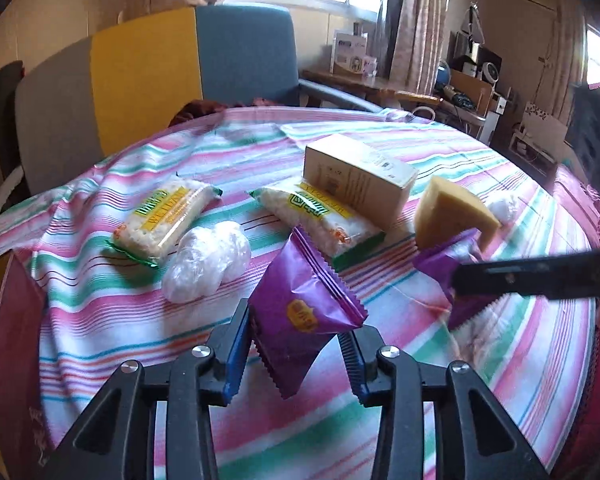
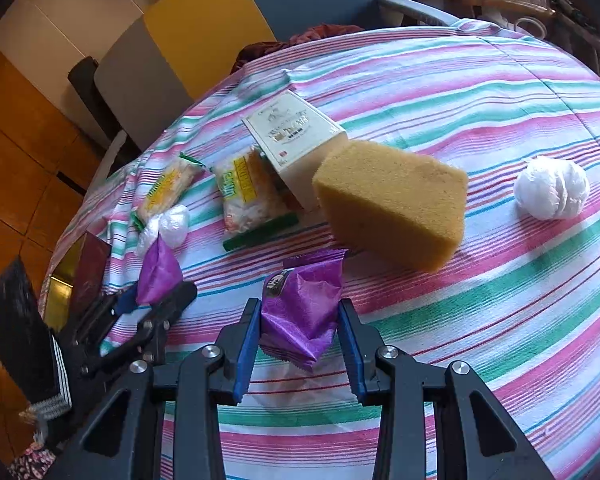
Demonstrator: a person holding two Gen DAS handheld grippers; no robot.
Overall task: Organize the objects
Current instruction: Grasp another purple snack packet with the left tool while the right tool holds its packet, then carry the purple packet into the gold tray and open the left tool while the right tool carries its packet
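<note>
Glossy purple foil packets [image 1: 300,304], a porous matt sponge [image 2: 392,204], and a striped woven cloth tablecloth [image 2: 500,300].

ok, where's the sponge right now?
Right wrist view, centre: the yellow sponge sits on the striped cloth, against the cardboard box, the white ball to its right.

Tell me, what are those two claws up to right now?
Left hand-held gripper shut on a purple packet. Right hand-held gripper shut on another purple packet. Sponge, box, noodle packs close ahead.

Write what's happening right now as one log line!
left hand-held gripper: shut on purple packet | right hand-held gripper: shut on second purple packet | sponge: on striped cloth
</note>
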